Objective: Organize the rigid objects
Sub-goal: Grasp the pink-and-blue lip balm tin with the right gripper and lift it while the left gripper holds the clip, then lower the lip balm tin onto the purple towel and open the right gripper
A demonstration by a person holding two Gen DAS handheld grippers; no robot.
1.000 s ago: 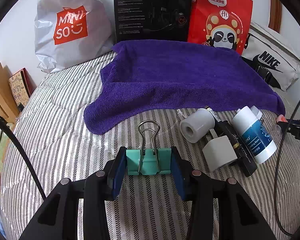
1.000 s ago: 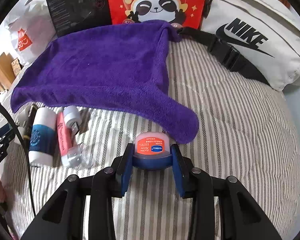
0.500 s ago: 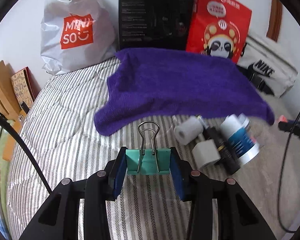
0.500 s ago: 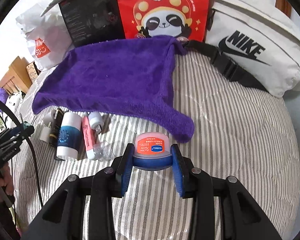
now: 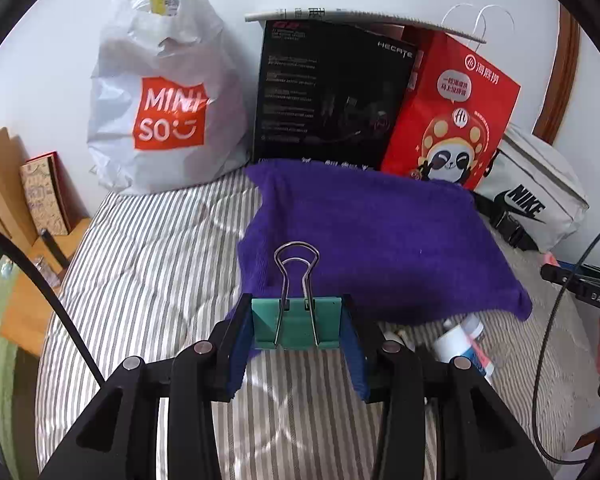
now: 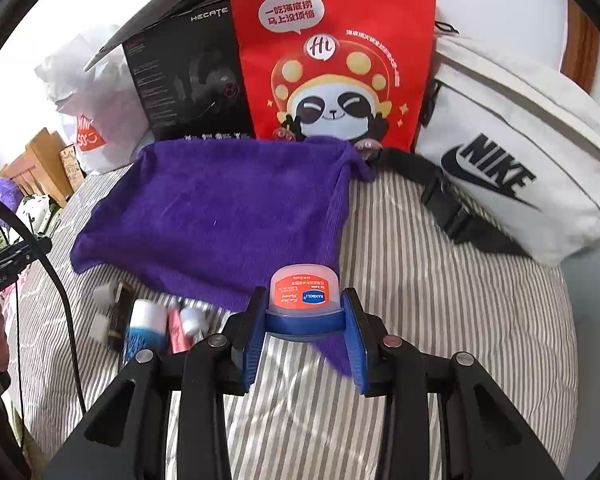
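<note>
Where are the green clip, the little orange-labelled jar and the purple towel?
Clip (image 5: 296,326): left wrist view, on its green body.
Jar (image 6: 302,294): right wrist view, on its orange label.
Towel (image 6: 228,216): right wrist view, on its flat middle.

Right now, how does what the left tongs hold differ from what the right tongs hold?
The binder clip is teal with angular, flat sides; the balm jar is round, with a blue base and an orange label. The binder clip carries wire handles pointing away from the left tongs; the balm jar has a smooth, translucent lid. Shared: each is small, rigid, clamped between blue pads, the balm jar in the right tongs, above the striped bed near the purple towel.
</note>
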